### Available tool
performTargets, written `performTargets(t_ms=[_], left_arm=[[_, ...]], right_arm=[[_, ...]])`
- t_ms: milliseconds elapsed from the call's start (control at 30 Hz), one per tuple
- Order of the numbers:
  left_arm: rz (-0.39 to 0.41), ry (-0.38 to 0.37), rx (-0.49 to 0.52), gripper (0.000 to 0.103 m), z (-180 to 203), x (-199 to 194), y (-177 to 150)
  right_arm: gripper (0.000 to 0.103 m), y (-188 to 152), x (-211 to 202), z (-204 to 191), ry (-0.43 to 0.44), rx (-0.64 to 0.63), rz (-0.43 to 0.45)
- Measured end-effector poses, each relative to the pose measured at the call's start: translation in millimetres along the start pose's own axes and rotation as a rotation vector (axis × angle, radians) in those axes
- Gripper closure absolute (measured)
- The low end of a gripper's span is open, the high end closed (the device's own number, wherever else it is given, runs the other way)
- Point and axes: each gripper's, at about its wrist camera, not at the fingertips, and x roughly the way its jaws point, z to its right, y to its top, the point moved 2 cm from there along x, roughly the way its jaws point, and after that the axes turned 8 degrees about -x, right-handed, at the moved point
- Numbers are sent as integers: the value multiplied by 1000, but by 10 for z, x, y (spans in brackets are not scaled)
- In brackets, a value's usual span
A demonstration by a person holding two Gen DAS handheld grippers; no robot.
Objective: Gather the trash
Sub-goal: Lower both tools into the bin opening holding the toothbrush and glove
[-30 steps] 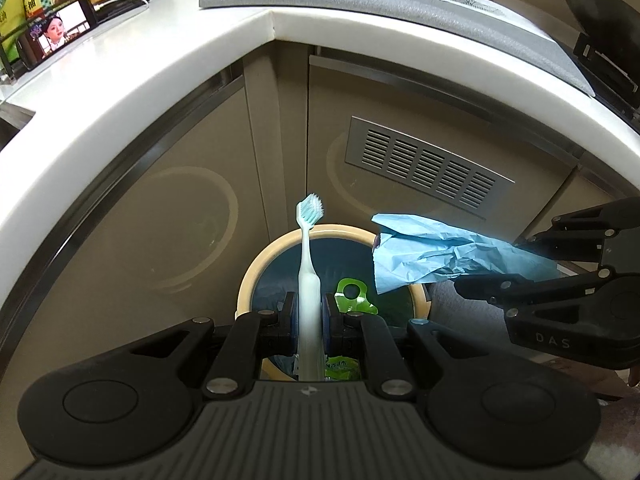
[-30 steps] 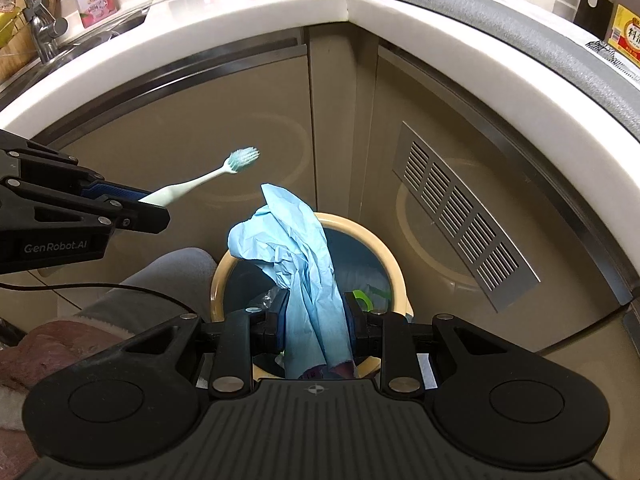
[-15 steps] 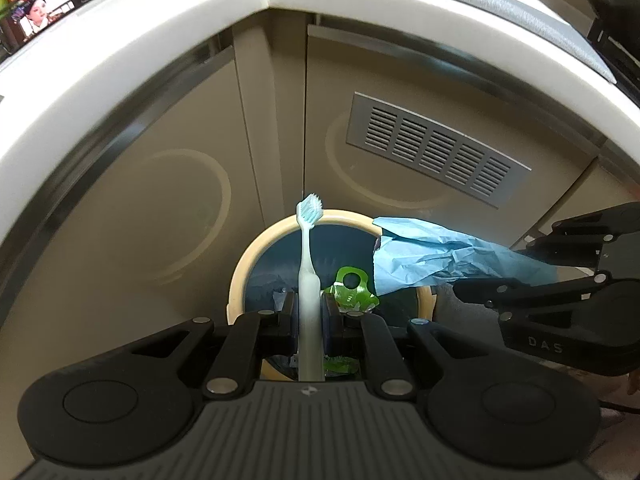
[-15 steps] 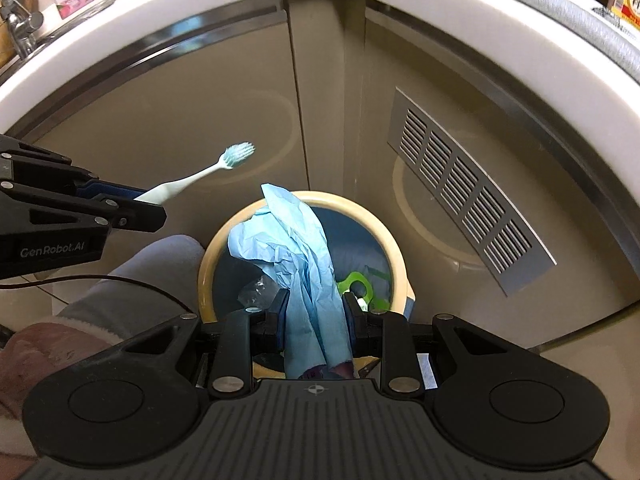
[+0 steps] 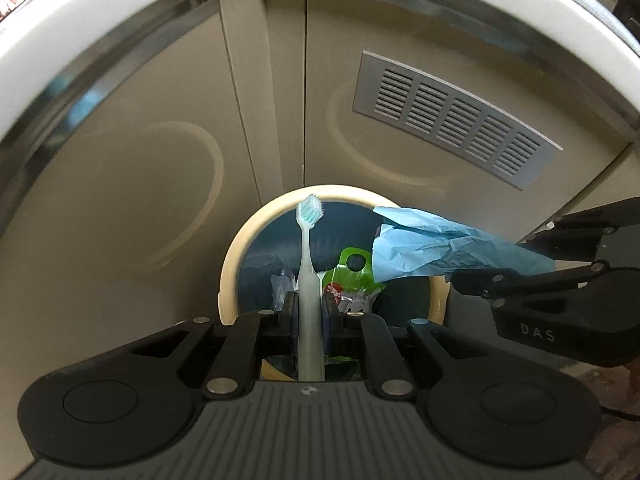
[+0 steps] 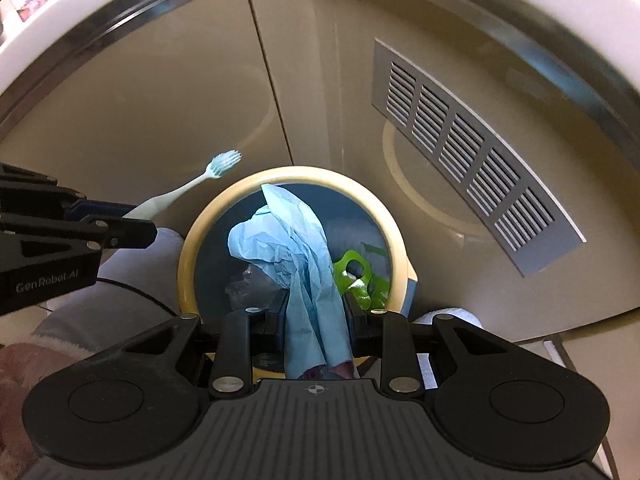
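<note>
The left gripper point(image 5: 310, 312) has its fingers clenched on a pale toothbrush point(image 5: 308, 264), whose bristles point to 12 o'clock over the bin point(image 5: 240, 248). The right gripper point(image 6: 316, 312) has its fingers clenched on a crumpled blue sheet point(image 6: 296, 248), which hangs over the bin's mouth. Inside the bin, at 3 o'clock of the sheet, lies a green wrapper point(image 6: 354, 270). Beyond the bin stand beige cabinet doors, with a slatted vent point(image 6: 472, 148) at 2 o'clock.
</note>
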Motion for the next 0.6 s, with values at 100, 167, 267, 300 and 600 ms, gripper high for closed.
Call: performTargets(t_ms=[100, 167, 267, 300, 600], left_arm=[[-22, 2, 0, 91, 4, 110, 18], [-41, 2, -2, 91, 5, 191, 34], [-70, 0, -7, 91, -13, 305, 46], [-81, -1, -9, 91, -9, 352, 59], [-168, 0, -22, 91, -37, 756, 105]], right_arm=[[74, 18, 79, 22, 0, 12, -20], [74, -3, 103, 27, -1, 18, -33], [74, 13, 179, 54, -2, 25, -51], [74, 37, 206, 51, -3, 27, -57], [74, 91, 573, 123, -10, 26, -119]])
